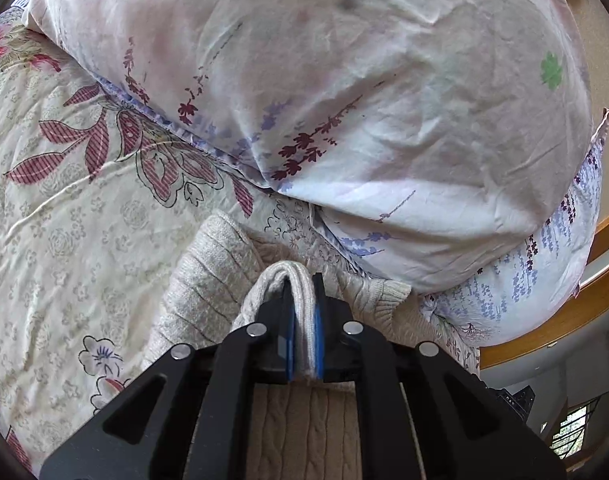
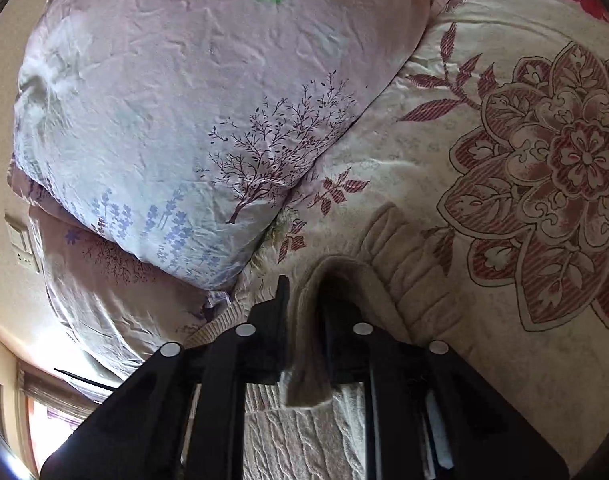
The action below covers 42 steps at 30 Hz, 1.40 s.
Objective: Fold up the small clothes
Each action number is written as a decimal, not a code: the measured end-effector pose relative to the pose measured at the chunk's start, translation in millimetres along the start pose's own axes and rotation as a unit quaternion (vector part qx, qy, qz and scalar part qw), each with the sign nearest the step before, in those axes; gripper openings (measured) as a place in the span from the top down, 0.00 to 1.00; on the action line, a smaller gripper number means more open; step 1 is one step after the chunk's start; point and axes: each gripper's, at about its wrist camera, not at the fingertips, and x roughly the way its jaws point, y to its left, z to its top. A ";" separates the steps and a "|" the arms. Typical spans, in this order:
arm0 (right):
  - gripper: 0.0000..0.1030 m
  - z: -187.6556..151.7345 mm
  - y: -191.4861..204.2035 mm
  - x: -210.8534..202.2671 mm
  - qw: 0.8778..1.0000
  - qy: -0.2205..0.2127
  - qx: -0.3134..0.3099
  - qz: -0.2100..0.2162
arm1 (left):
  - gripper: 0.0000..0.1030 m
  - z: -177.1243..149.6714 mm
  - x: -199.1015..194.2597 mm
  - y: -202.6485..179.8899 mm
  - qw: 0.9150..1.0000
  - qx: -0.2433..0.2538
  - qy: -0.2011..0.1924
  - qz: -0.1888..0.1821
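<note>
A beige cable-knit sweater [image 1: 212,264] lies on the floral bedspread [image 1: 64,200], close to the pillows. My left gripper [image 1: 302,284] is shut on a folded edge of the sweater, which arches up between the blue pads; more knit shows below the jaws. In the right wrist view the sweater [image 2: 404,280] shows a ribbed band on the bedspread [image 2: 404,168]. A fold of it hangs between the fingers of my right gripper [image 2: 308,292]. The jaws stand a little apart and the cloth drapes loosely over the right finger, hiding its tip.
Two stacked pillows [image 1: 344,80] in pale lavender-print cases lie just past the sweater, also seen as pillows [image 2: 184,100] on the left. A wooden bed frame [image 1: 600,256] curves at the right. A wall switch [image 2: 22,244] and a window [image 2: 44,420] sit far left.
</note>
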 end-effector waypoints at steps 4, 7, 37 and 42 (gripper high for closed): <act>0.32 3.1 12.2 -4.9 0.999 -0.018 0.004 0.047 | 0.74 0.7 -5.8 -1.1 1.000 -0.007 -0.003 -0.023; 0.32 2.6 25.1 -14.8 0.998 -0.036 -0.031 0.042 | 0.41 2.4 -30.3 -2.2 0.999 -0.011 -0.033 -0.042; 0.01 -116.2 124.8 28.0 0.878 0.047 -0.392 -0.271 | 0.13 -21.5 -64.4 -9.9 0.970 0.190 -0.006 0.148; 0.01 -140.2 129.9 65.3 0.858 0.075 -0.411 -0.300 | 0.02 -22.0 -60.8 -11.3 0.963 0.212 0.005 0.169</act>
